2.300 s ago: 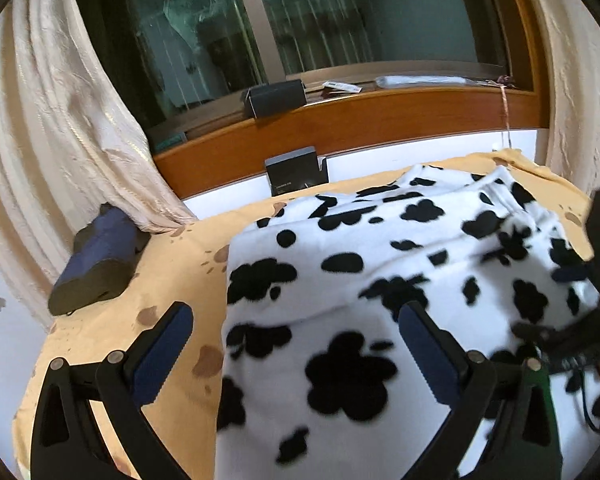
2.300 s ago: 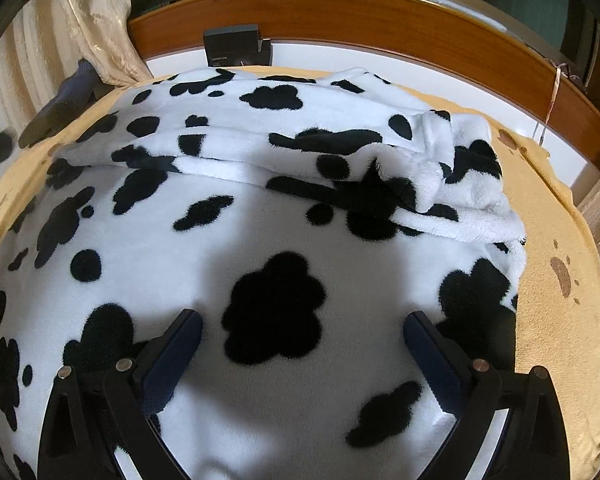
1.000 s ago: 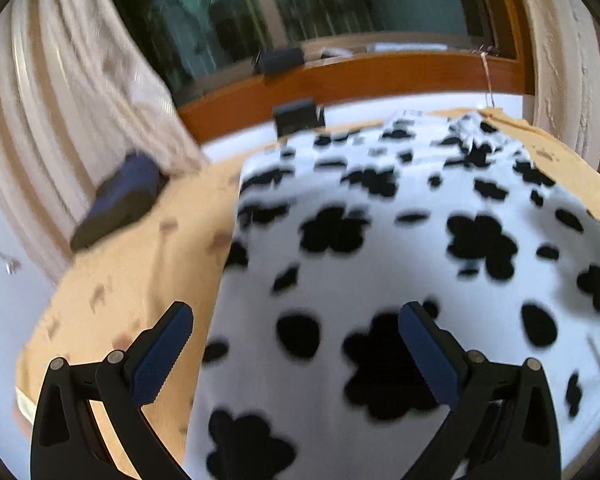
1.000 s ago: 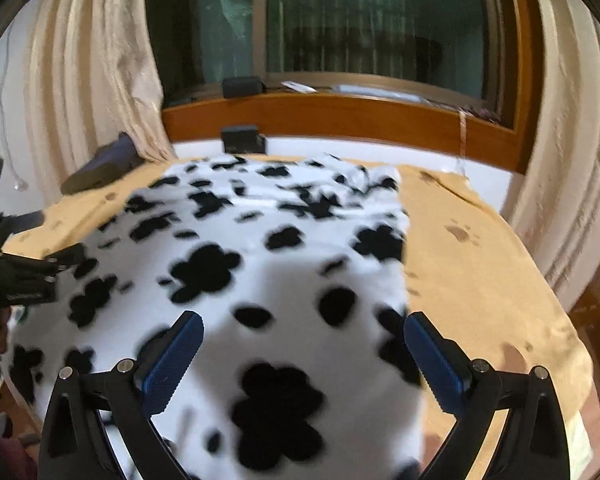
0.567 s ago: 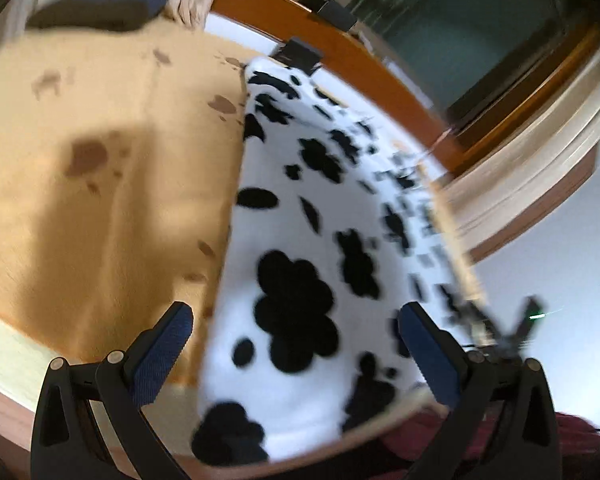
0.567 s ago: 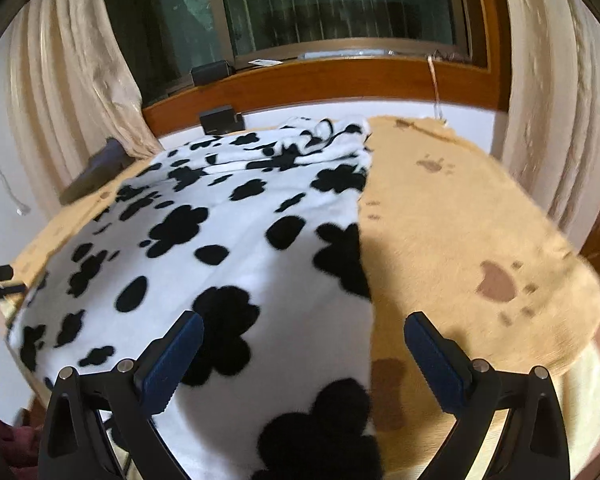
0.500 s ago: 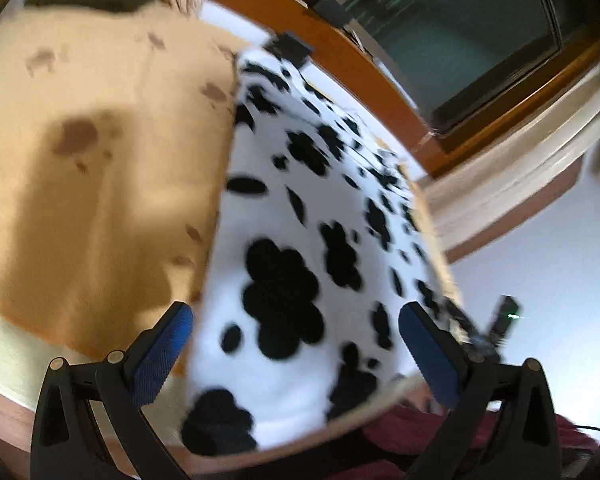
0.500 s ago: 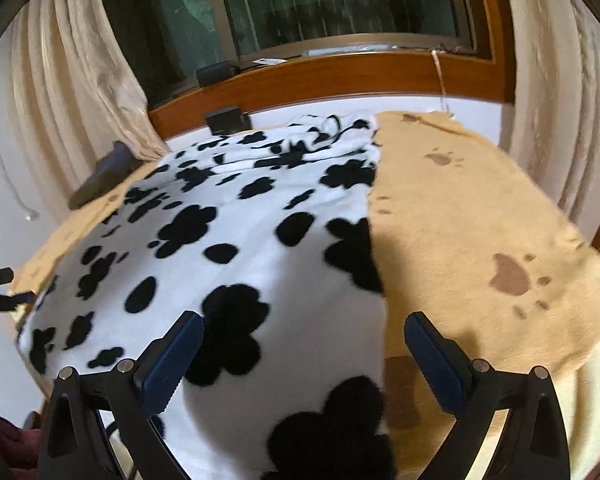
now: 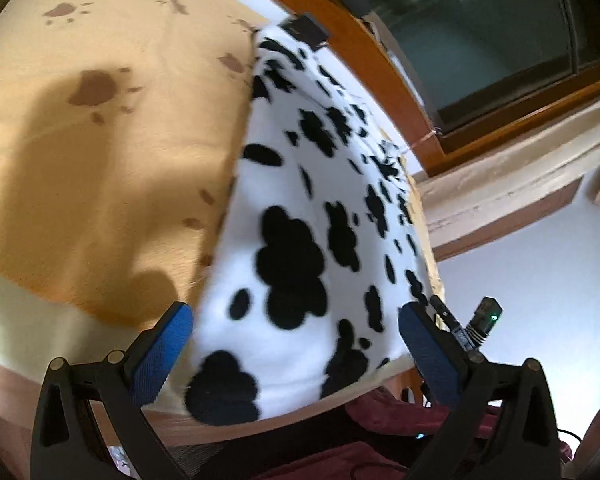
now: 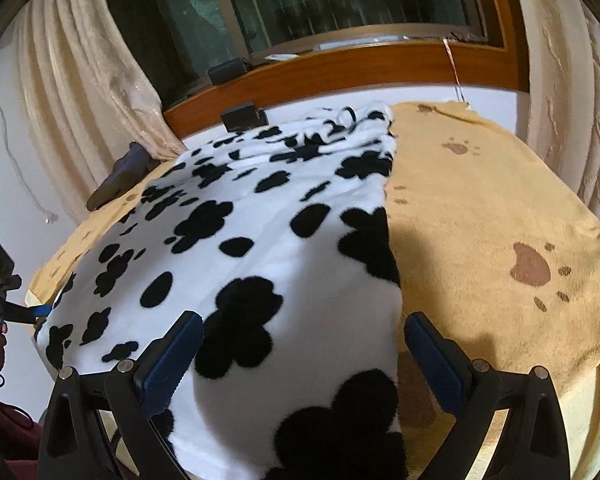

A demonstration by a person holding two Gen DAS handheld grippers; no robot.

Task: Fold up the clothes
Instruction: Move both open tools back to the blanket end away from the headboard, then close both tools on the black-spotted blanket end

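While spread flat over the tan paw-print blanket (image 10: 500, 208) on the bed, cow-print fleece garment (image 10: 260, 220) reaching from near the window sill (image 10: 340, 68) down to the near bed edge, bunched only at the far end. Left hand-held gripper (image 9: 296, 344) poised at the near left corner, jaws wide apart, nothing between them; right hand-held gripper (image 10: 300, 356) likewise apart and empty, straddling the near right edge where fleece meets blanket. Probably the step between smoothing and the next fold: lining up on the two near corners. Next move, likely: lower each gripper onto its corner, pinch the hem through the full thickness, lift together and carry toward the far end, keeping edges level. Risk: thick pile slipping, or catching the blanket beneath as well.
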